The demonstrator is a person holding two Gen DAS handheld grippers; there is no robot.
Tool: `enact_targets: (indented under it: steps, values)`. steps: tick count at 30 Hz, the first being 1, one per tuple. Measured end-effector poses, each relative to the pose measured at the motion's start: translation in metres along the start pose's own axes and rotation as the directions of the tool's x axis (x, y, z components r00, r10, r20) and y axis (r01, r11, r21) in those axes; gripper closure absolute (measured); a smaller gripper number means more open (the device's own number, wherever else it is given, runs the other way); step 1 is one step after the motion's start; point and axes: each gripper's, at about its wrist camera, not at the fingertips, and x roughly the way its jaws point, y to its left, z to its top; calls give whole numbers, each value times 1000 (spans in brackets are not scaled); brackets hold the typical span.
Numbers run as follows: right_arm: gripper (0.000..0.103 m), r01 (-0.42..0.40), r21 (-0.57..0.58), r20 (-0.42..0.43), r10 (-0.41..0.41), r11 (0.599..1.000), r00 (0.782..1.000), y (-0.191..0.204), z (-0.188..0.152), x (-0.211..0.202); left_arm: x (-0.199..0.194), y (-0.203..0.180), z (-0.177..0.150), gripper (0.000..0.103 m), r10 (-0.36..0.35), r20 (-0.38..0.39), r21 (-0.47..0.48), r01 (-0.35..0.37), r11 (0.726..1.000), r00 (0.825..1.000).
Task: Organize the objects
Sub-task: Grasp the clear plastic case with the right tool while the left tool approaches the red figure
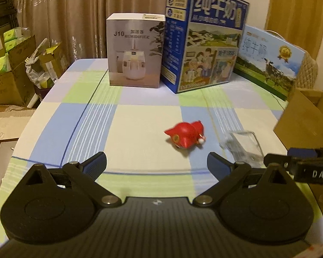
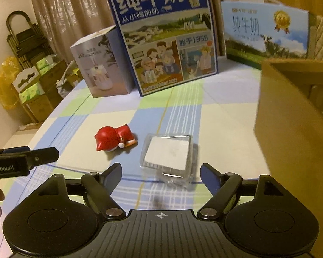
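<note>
Checked cloth covers the surface (image 2: 79,126), where the left hand-held gripper (image 1: 156,163) hangs with its jaws spread wide and empty, a red cat figurine (image 1: 185,137) lying on its side just ahead of it. To the figurine's right sits a clear plastic case (image 2: 169,155) with a white card inside, and the right hand-held gripper (image 2: 161,174) stands open just short of it, gripping nothing. Farthest right, an open cardboard box (image 2: 290,111) rests at the surface's edge.

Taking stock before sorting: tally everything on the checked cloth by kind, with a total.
Printed cartons: 3, the humidifier box, the dark blue milk carton and the light blue milk carton
Red figurines: 1, the red cat figurine
Clear plastic cases: 1, the clear case
Plain cardboard boxes: 1, the cardboard box
Total: 6
</note>
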Motion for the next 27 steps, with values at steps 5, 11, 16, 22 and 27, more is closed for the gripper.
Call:
enact_targets:
  steps: [5, 11, 16, 22, 27]
  values:
    - [25, -2, -18, -11, 2, 1000, 1000, 1, 5, 26, 24, 10, 8, 5, -1, -24, -40, 0, 999, 1000]
    - [25, 48, -38, -14, -48, 998, 999, -1, 12, 50, 40, 12, 14, 5, -3, -35, -32, 2, 999, 999]
    - [25, 55, -35, -30, -56, 998, 998, -2, 13, 67, 52, 13, 13, 5, -11, -79, -45, 8, 999, 997]
    - [26, 58, -26, -34, -59, 998, 998, -5, 15, 74, 59, 10, 14, 5, -22, -82, -18, 21, 1000, 996]
    - [38, 58, -36, -44, -59, 998, 997, -7, 16, 75, 65, 9, 15, 5, -20, -92, -6, 20, 1000, 996]
